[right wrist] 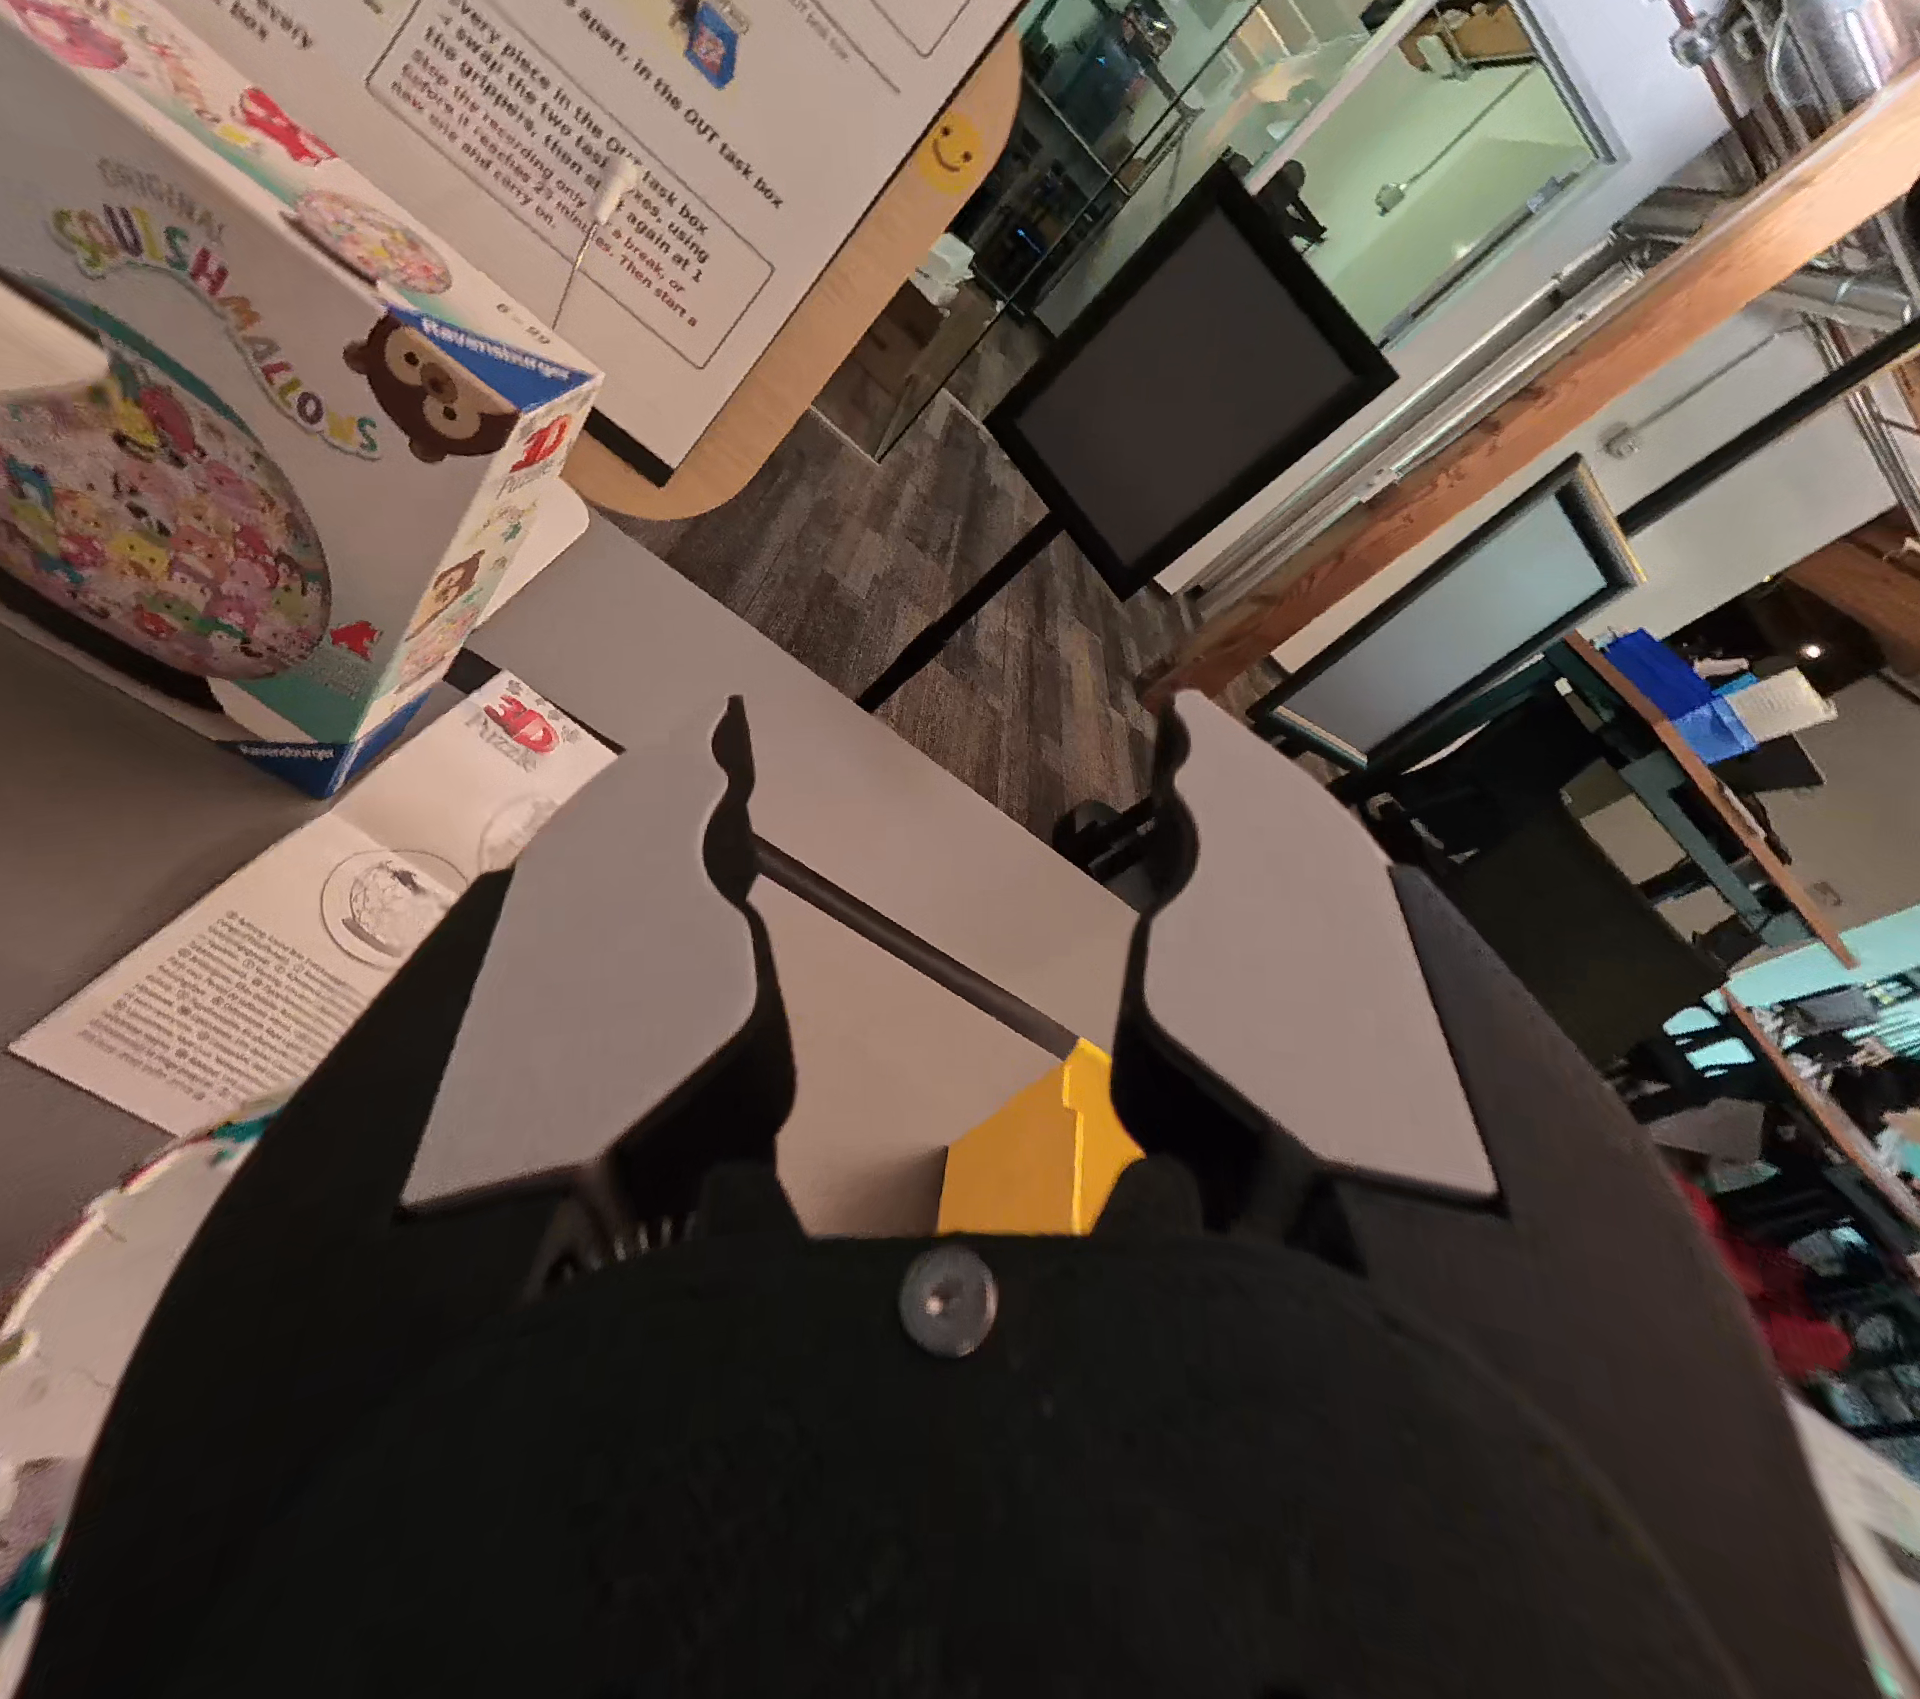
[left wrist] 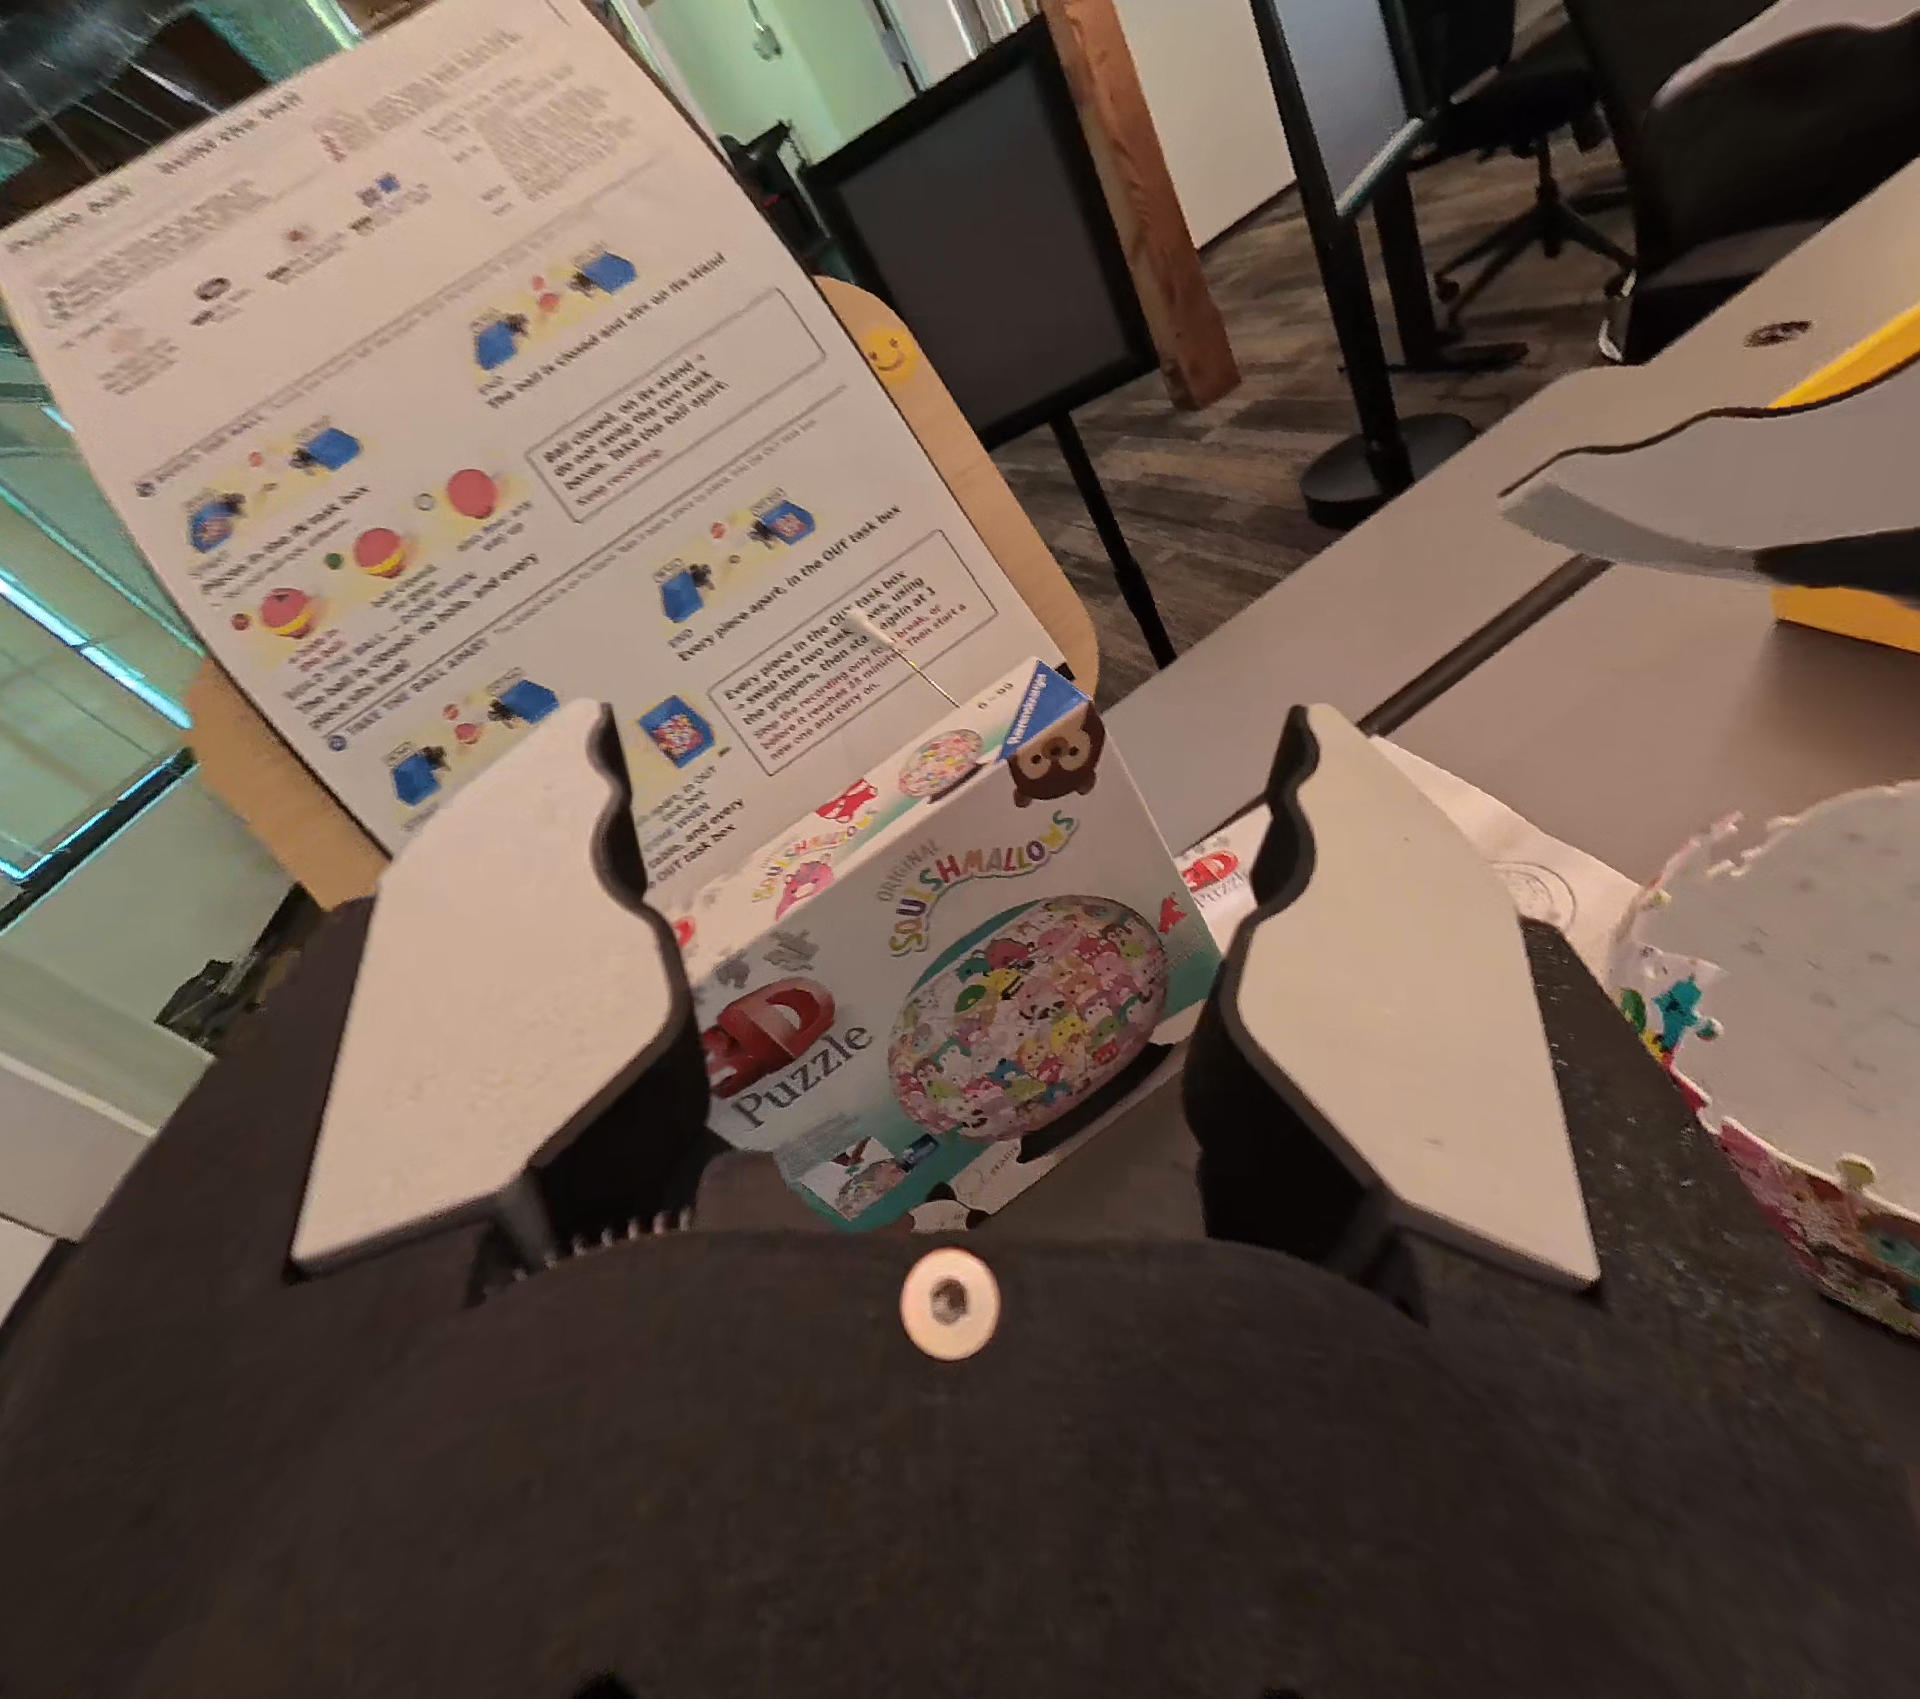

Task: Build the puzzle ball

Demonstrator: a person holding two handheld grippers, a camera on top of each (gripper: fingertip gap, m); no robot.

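The half-built puzzle ball (left wrist: 1787,974), a hollow bowl-shaped shell with a jagged rim and colourful outside, sits on the grey table (left wrist: 1299,693) at the right of the left wrist view. Its rim also shows at the lower left of the right wrist view (right wrist: 94,1234). My left gripper (left wrist: 951,776) is open and empty, held above the table and facing the puzzle box (left wrist: 935,974). My right gripper (right wrist: 951,750) is open and empty, tilted, raised above the table. One of its fingers (left wrist: 1714,496) shows at the right of the left wrist view.
The puzzle box (right wrist: 239,423) stands upright in front of a large instruction board (left wrist: 468,402). A folded instruction leaflet (right wrist: 270,932) lies on the table beside it. A yellow box (right wrist: 1039,1150) sits on the table below the right gripper. Chairs and screens stand beyond the table.
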